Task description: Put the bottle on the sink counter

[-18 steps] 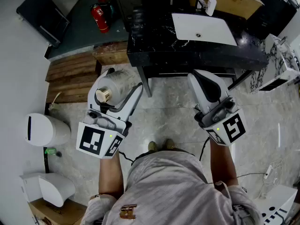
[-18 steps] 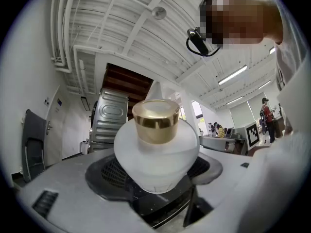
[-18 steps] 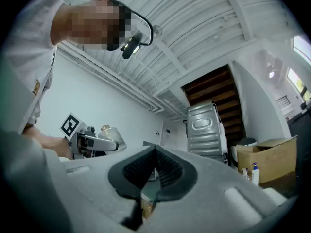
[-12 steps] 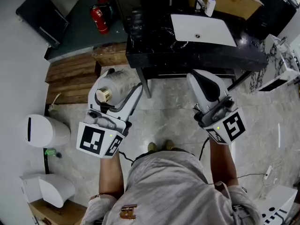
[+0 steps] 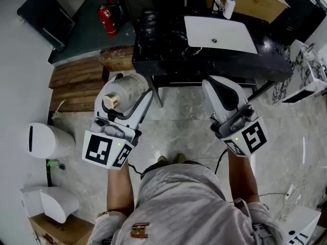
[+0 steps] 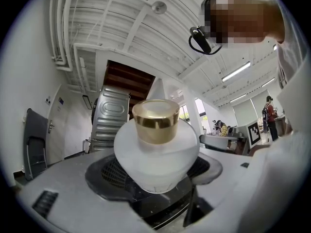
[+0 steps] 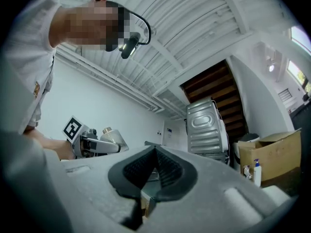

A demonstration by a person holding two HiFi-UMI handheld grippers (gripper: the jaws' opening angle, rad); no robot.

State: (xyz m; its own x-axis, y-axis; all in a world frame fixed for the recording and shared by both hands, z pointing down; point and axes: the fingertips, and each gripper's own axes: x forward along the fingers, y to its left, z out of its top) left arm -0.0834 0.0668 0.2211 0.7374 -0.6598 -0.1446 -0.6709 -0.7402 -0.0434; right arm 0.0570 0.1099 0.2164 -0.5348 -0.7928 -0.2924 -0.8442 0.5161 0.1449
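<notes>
left gripper [image 5: 131,87] — jaws wide, clamped on the frosted bottle [image 6: 155,157] (gold cap [image 6: 156,120] up) — has edged nearer the black sink counter [image 5: 168,52]; right gripper [image 5: 214,86] closed, empty. carry under way, placement not begun.

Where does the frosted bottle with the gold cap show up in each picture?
Head view: the bottle is left of centre.
Left gripper view: centre, large.
Right gripper view: small, far left, mid-height.
Shared landmark: the grey ribbed machine, seen in both gripper views.
</notes>
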